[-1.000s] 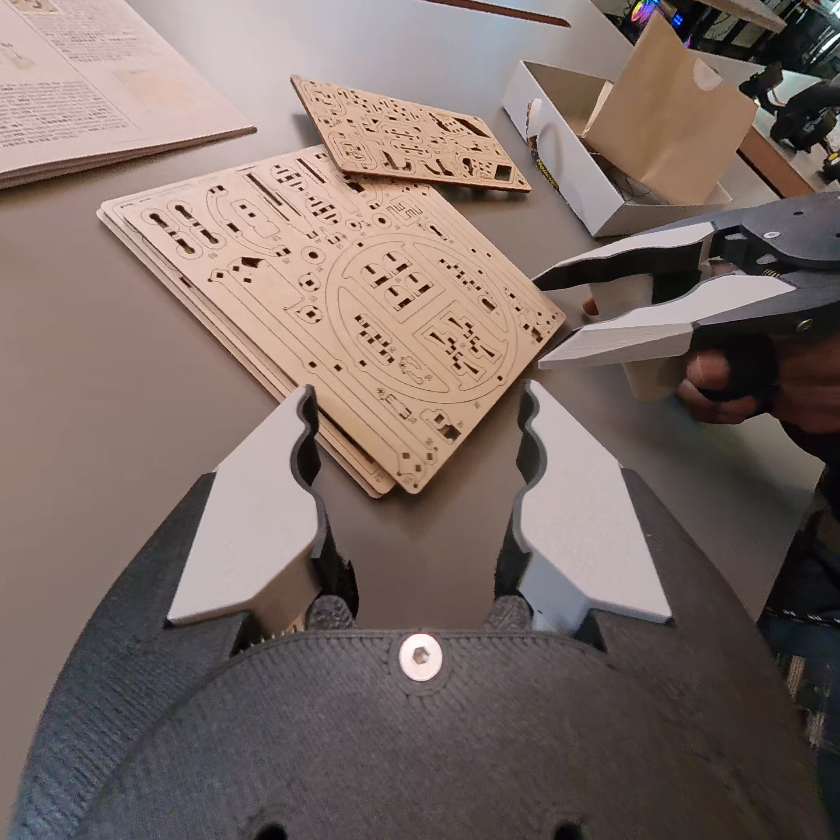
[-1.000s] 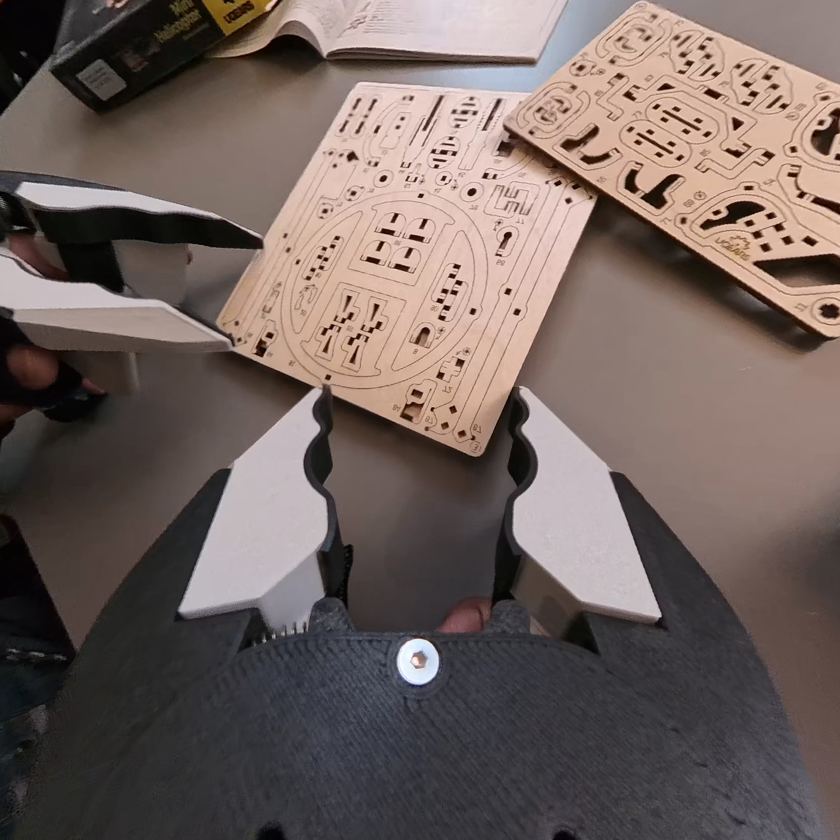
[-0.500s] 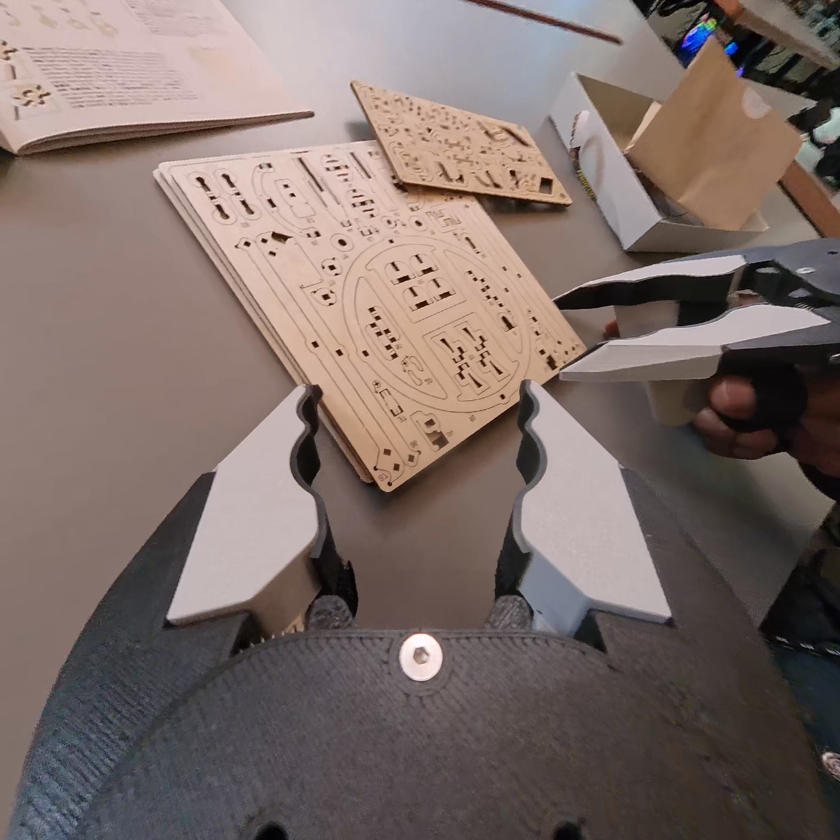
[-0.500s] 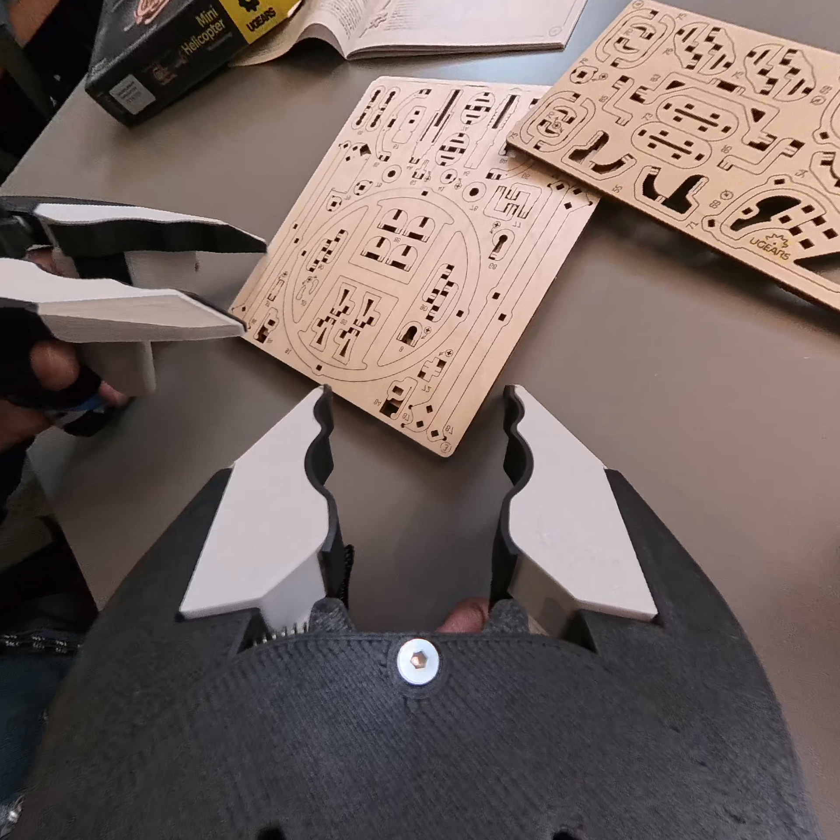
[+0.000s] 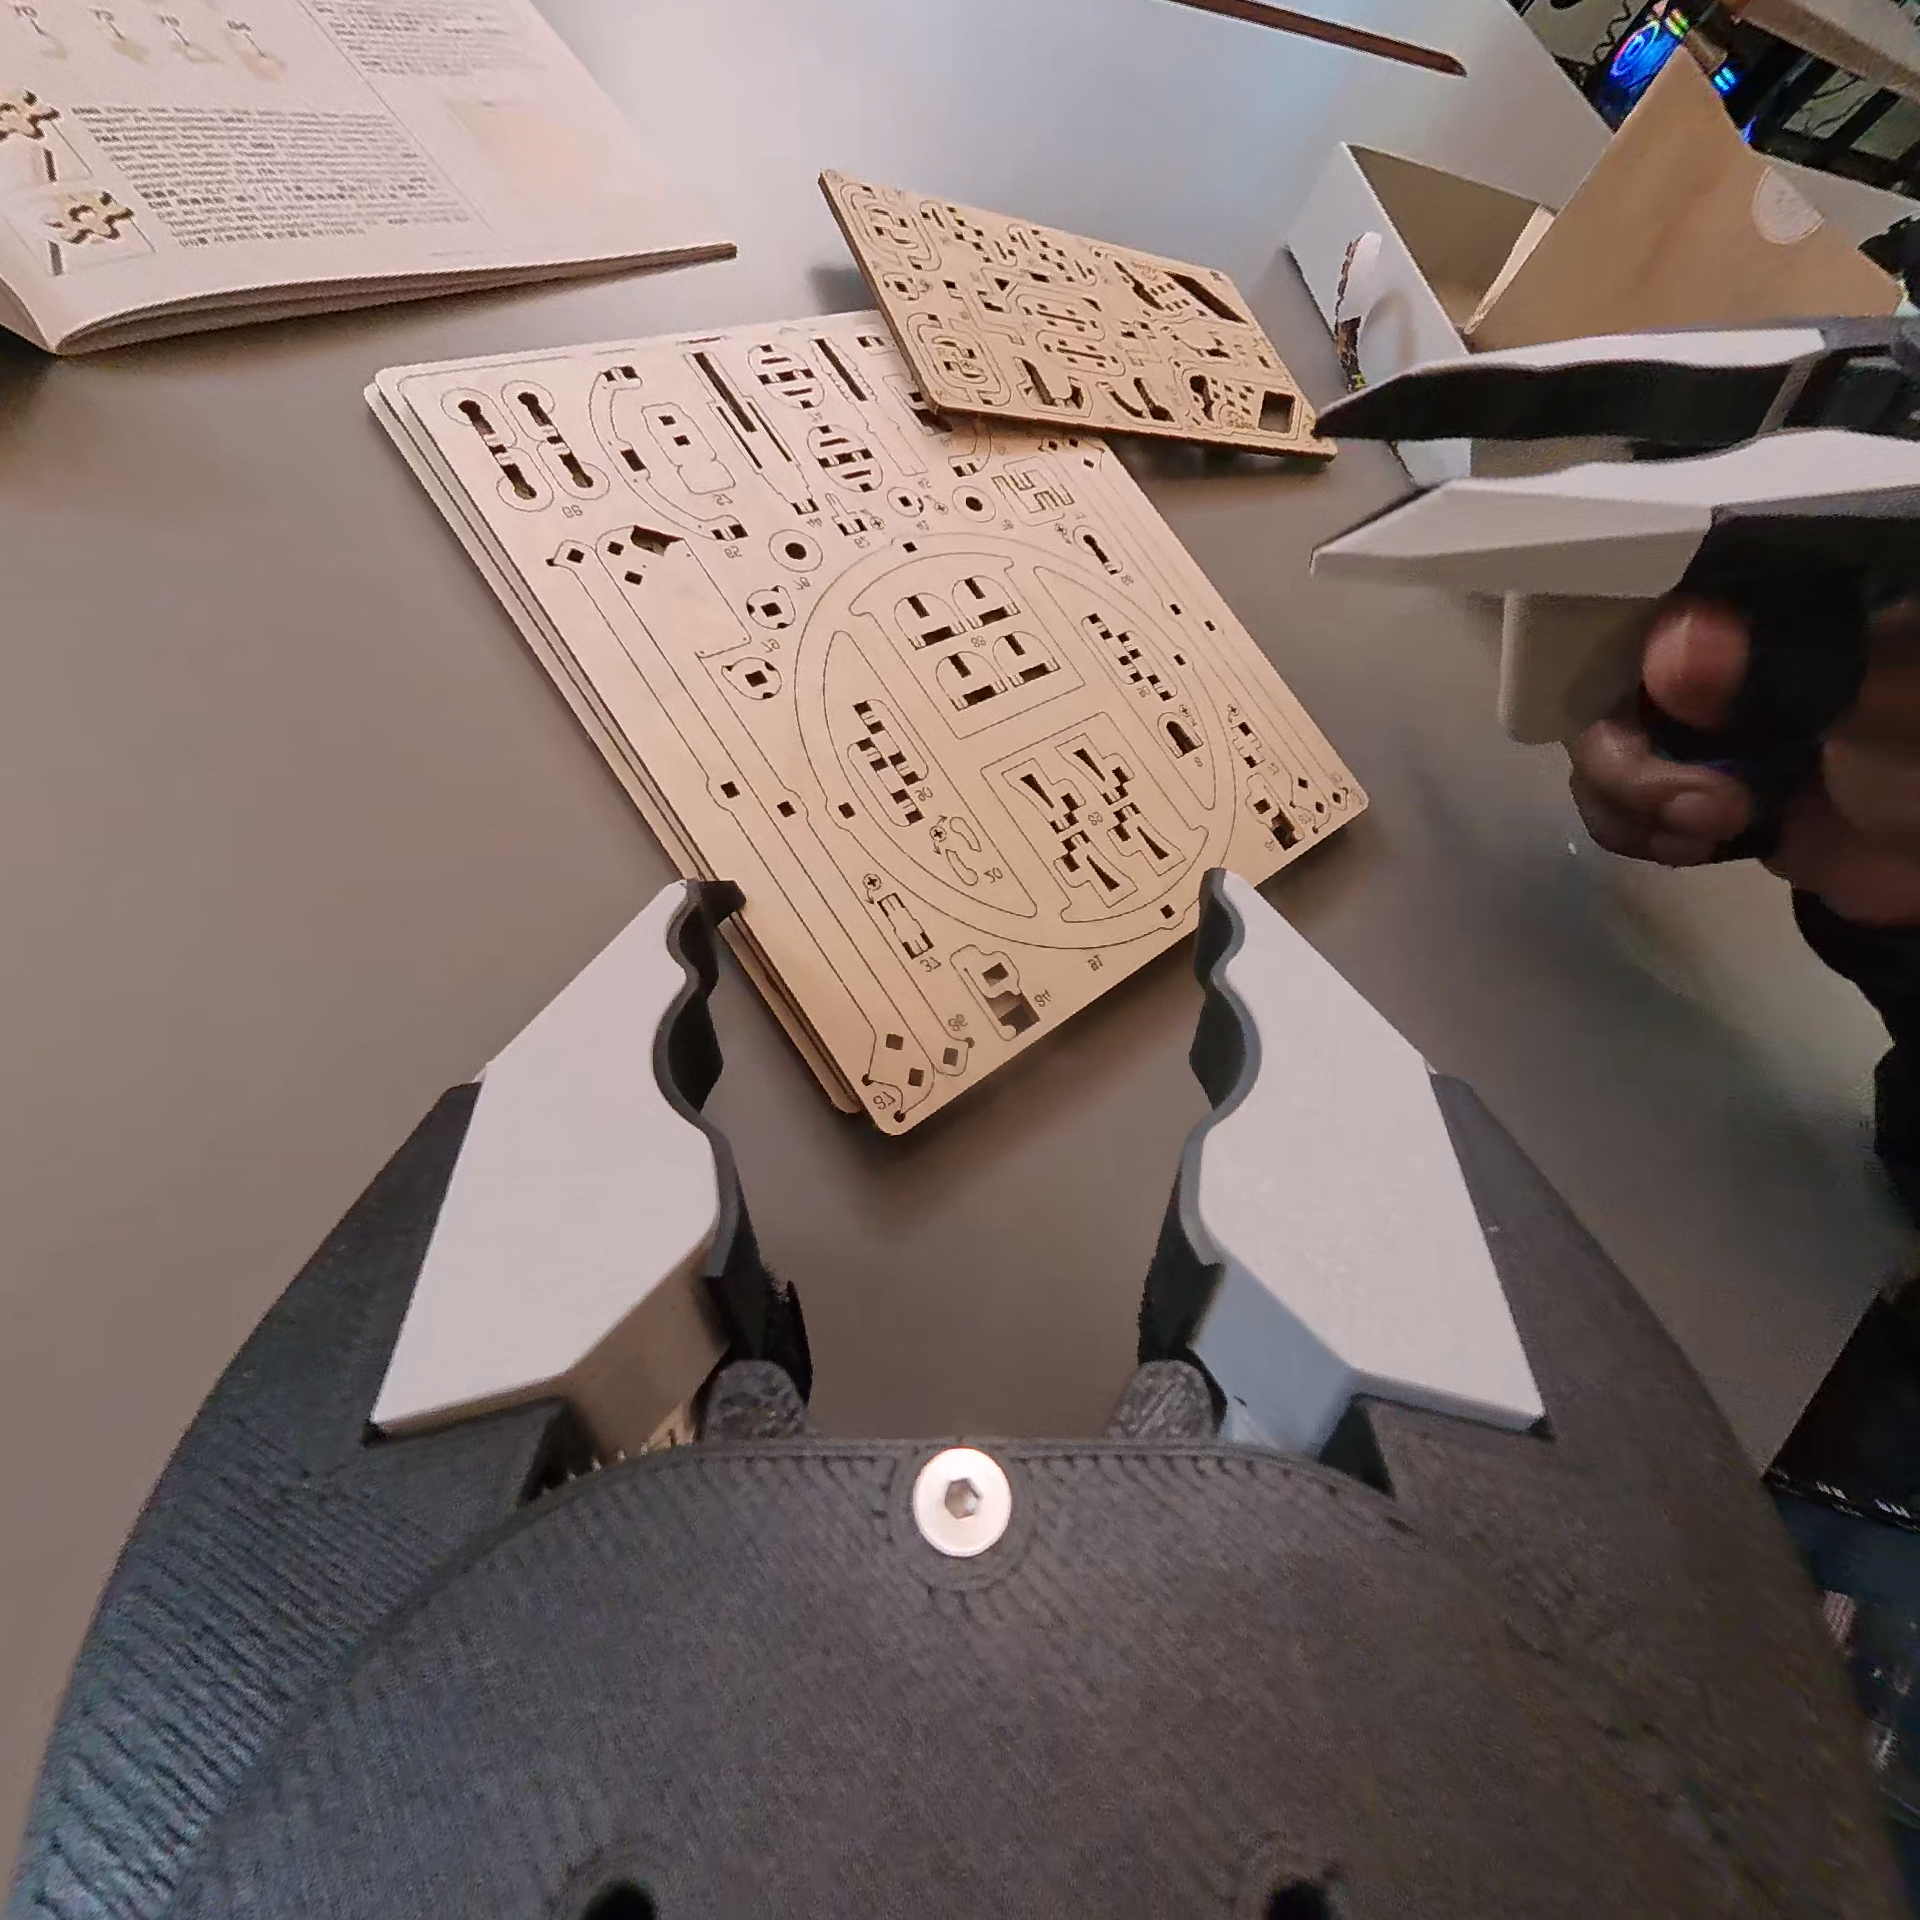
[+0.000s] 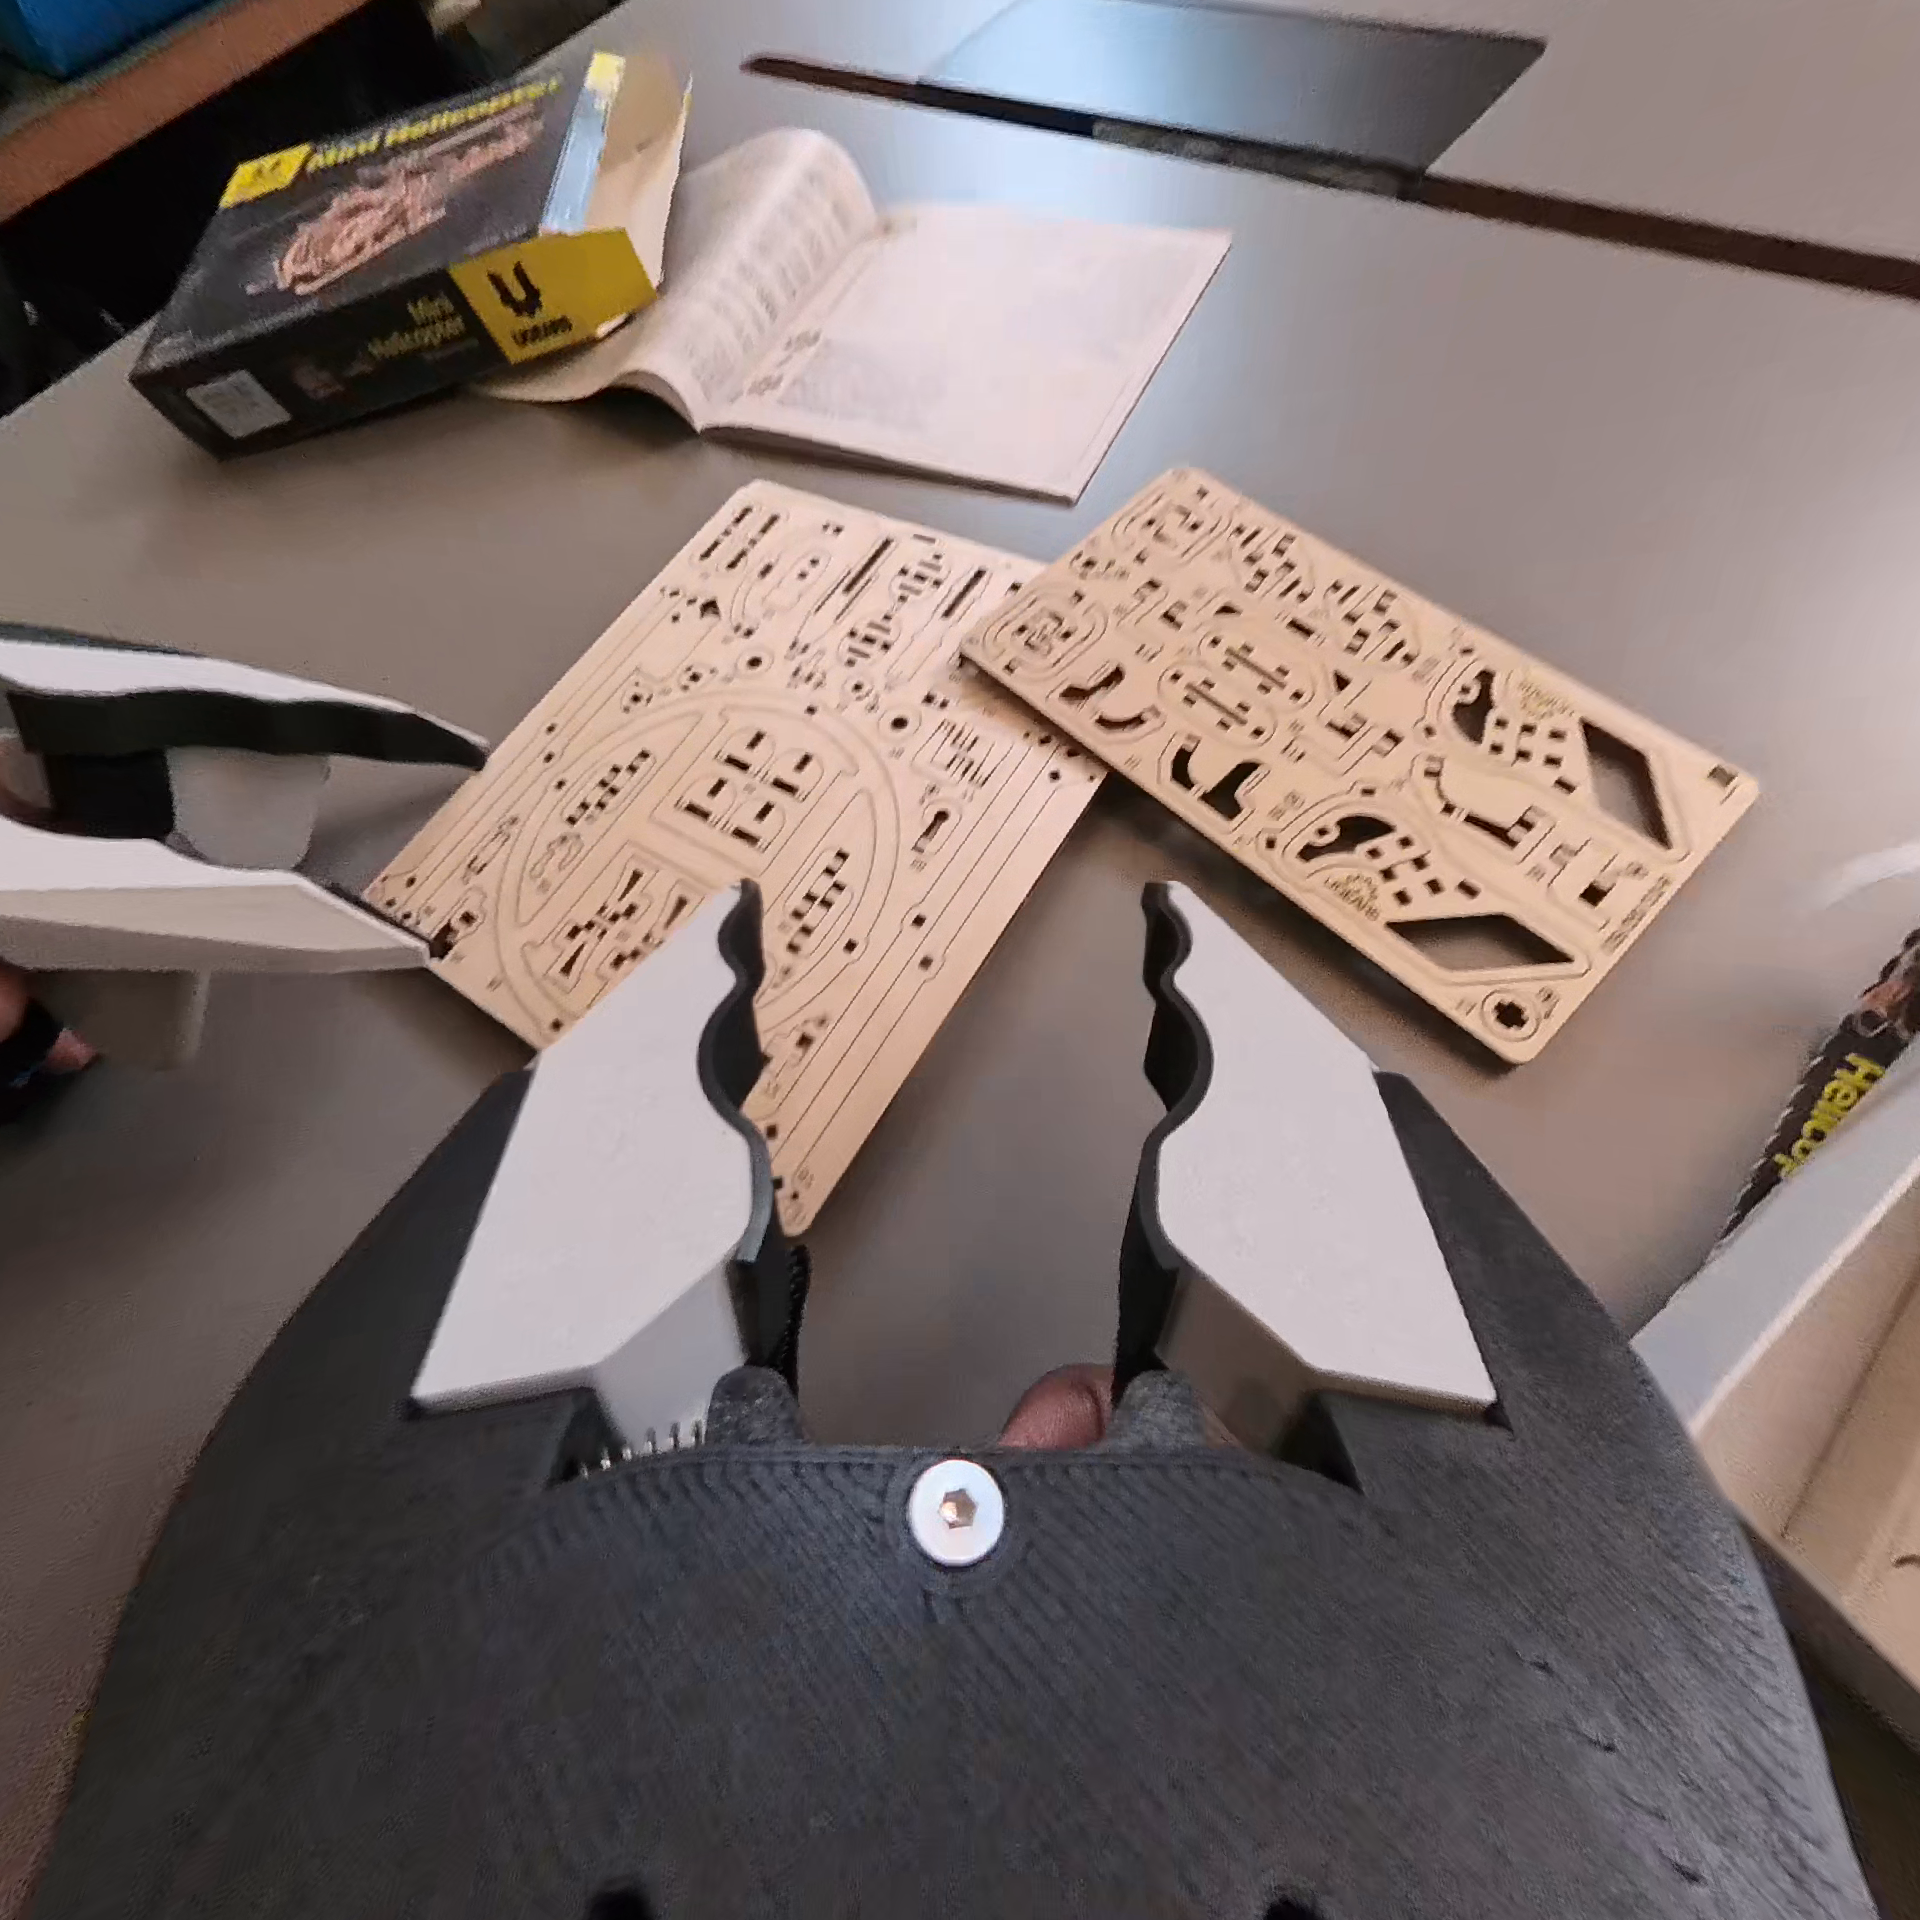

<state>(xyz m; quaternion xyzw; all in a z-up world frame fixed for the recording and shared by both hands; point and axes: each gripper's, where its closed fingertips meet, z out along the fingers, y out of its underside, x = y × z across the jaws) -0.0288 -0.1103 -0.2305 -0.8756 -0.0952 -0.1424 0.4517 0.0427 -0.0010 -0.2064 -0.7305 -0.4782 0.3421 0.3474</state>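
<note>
A stack of laser-cut wooden sheets [image 5: 883, 675] lies flat on the grey table [image 5: 260, 727]. My left gripper [image 5: 956, 904] is open and empty. The stack's near corner lies between its fingers, and its left fingertip [image 5: 707, 914] is at the stack's edge. My right gripper [image 6: 948, 904] is open and empty above the stack's [image 6: 831, 727] right edge, with its left finger covering part of it. A smaller wooden sheet [image 6: 1351, 748] overlaps the stack's far corner. In the left wrist view the right gripper [image 5: 1325, 494] hovers to the right of the stack. In the right wrist view the left gripper [image 6: 447, 842] is at the stack's left corner.
An open booklet [image 6: 935, 343] and a black-and-yellow box [image 6: 395, 301] lie at the far side. An open white box [image 5: 1392, 239] holding a brown card [image 5: 1683, 218] stands to the right, and shows in the right wrist view [image 6: 1818, 1403] too. A hand [image 5: 1714, 769] grips the right gripper's handle.
My right gripper has lifted and drawn back to the right, so its view now takes in the booklet and box. My left gripper has turned slightly, still at the stack's near corner. Both stayed open.
</note>
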